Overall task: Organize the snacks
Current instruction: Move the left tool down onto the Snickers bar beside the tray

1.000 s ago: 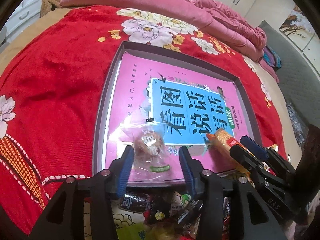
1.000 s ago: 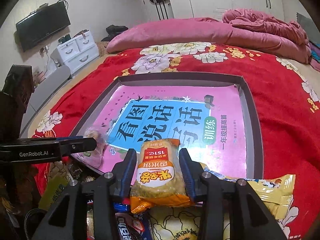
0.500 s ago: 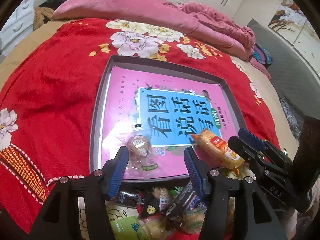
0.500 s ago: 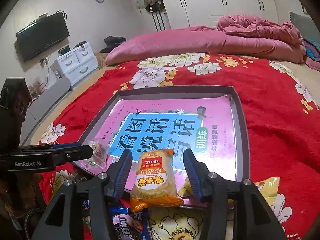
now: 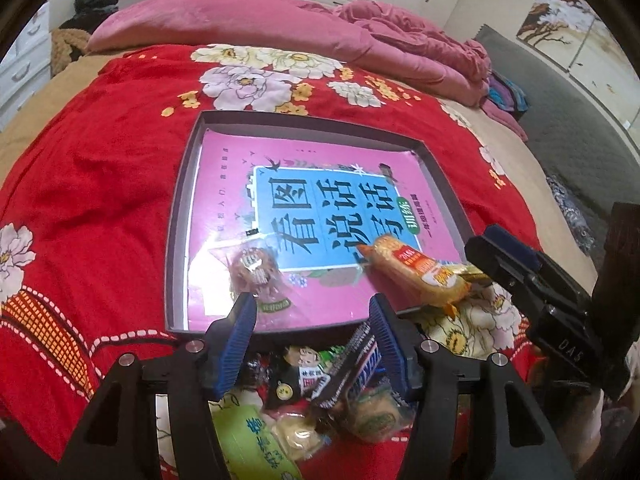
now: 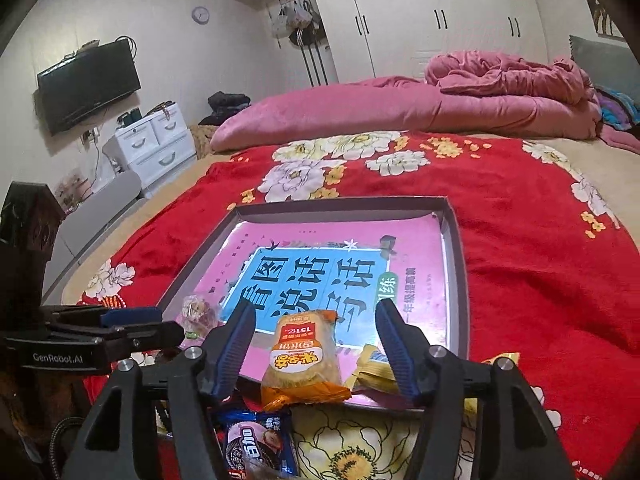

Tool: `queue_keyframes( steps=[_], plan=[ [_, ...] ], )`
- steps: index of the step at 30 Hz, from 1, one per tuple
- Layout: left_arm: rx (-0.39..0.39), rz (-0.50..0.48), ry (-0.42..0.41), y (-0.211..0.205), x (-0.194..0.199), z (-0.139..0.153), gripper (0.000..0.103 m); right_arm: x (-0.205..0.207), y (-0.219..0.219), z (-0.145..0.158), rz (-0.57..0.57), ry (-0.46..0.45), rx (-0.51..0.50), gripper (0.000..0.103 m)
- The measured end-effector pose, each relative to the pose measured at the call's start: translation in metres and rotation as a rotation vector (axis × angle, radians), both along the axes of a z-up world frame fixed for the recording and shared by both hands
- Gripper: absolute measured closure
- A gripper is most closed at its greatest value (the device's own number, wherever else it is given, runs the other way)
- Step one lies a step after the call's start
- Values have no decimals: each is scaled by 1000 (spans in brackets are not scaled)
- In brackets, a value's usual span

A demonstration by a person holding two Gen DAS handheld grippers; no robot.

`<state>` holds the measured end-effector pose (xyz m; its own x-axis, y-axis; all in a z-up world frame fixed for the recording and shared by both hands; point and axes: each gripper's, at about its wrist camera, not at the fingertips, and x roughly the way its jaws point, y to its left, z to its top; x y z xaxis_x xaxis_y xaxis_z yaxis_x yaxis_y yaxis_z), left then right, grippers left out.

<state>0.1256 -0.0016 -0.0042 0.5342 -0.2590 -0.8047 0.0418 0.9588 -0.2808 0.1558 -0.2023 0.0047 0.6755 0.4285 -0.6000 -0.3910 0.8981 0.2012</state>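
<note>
- The left gripper (image 5: pixel 312 322) stands about half open with nothing between its blue pads; the clear-wrapped pastry (image 5: pixel 256 270) lies just beyond its left finger, in the centre-left of the left wrist frame, on the pink book cover (image 5: pixel 224 184) inside the dark tray (image 5: pixel 176 240), free of the jaws.
- The right gripper (image 6: pixel 316 336) has its jaws opening at this moment; the orange snack pack (image 6: pixel 302 358) sits between the fingers in the lower centre of the right wrist frame, but a clear gap shows on each side, so the pads do not press on it – it rests on its own.
- That pack straddles the tray's near rim; its long axis runs straight away from the tongs, up the frame, with its crimped lower end hanging over the rim toward the loose pile.
- The remaining snacks – a dark chocolate bar (image 5: pixel 352 364), a green packet (image 5: pixel 256 440) and a blue cookie pack (image 6: pixel 256 440) – lie at the bottom of both frames, below and behind the fingertips, on the red flowered bedspread (image 5: pixel 100 184).
- The coming move, as I judge it, turns on this: the pile lies nearer than the tray, under both grippers, so each must draw back and dip; the chocolate bar lies nearer the left one, its long axis slanting up to the right beside the right-hand finger.
</note>
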Motion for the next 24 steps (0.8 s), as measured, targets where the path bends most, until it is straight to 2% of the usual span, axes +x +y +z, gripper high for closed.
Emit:
queue_keyframes(
  steps=[7,24],
  plan=[
    [10,-26,4,-6,-9,1,42,-13,-3,7,10,-40,-20,37],
    [15,-67,9,-16,-18,3,42,-28,-17,12,-18,-56,-12,36]
  ],
)
